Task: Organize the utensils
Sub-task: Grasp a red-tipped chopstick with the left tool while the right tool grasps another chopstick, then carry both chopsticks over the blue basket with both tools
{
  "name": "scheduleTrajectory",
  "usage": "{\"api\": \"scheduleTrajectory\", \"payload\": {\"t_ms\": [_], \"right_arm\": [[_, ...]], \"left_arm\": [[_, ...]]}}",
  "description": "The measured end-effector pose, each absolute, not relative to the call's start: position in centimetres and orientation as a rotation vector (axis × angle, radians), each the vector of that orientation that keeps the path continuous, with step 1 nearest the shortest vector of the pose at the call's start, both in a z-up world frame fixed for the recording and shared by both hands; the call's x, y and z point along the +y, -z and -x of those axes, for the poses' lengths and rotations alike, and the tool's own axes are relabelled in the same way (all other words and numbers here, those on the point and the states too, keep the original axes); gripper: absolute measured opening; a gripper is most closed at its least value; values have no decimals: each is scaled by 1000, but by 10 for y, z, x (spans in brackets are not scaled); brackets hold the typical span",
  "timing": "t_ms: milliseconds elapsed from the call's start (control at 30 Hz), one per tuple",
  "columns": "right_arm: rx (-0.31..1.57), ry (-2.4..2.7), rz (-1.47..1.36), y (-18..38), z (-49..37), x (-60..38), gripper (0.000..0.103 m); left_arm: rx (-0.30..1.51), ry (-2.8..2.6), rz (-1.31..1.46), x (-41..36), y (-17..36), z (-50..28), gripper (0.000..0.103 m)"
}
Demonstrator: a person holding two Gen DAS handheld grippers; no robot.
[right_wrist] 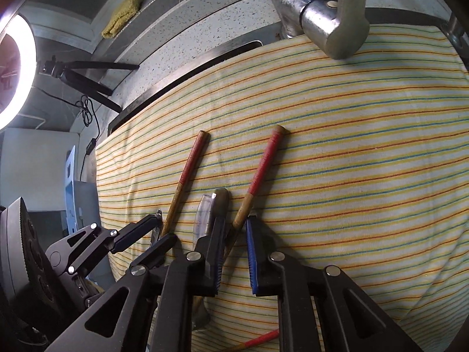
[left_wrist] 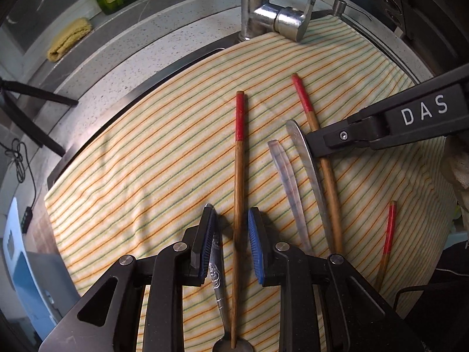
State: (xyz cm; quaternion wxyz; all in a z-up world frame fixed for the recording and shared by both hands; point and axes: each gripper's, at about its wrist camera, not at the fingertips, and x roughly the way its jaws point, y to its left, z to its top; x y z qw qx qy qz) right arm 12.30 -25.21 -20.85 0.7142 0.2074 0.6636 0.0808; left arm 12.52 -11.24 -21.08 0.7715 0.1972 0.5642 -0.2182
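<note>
Both grippers are low over the striped cloth [left_wrist: 132, 176] that covers the sink, each one around a chopstick. Left gripper [left_wrist: 233, 234] has its blue pads apart, and the left chopstick [left_wrist: 239, 146] passes between them without touching either pad, as far as I can see; it is not yet clamped. Under the left pad lies an embossed metal spoon handle [left_wrist: 216, 275], very close to the stick.

Right gripper [right_wrist: 234, 252] is also spread, with the second chopstick [right_wrist: 258, 176] entering the gap near its wooden part. Just beside this stick lie a clear plastic utensil handle [left_wrist: 285, 182] and a metal handle [left_wrist: 304, 158]. A third chopstick [left_wrist: 388, 234] lies apart, near the right edge of the cloth.

I judge the chopsticks light, stiff and thin, with a smooth round surface that can roll or slip between the pads. It seems best to take each at the bare wood near the middle, pads square to the stick. The soft cloth gives under pressure, and the neighbouring handles may be caught together with the stick.
</note>
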Motion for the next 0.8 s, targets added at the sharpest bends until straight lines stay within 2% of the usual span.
{"api": "scheduleTrajectory", "payload": {"t_ms": [33, 67, 133, 433, 800], "right_arm": [[1471, -177, -469, 209, -124, -252, 11], [1468, -176, -475, 210, -124, -251, 11], [1462, -181, -490, 209, -123, -251, 11], [1424, -180, -659, 206, -114, -278, 7], [1348, -233, -699, 171, -109, -278, 7]], "left_arm": [[1221, 490, -429, -116, 211, -127, 19], [1231, 504, -423, -119, 212, -127, 9], [1230, 506, -422, -124, 214, -129, 6], [1242, 504, -303, -117, 207, -135, 6], [1159, 494, -196, -87, 162, -129, 6]]}}
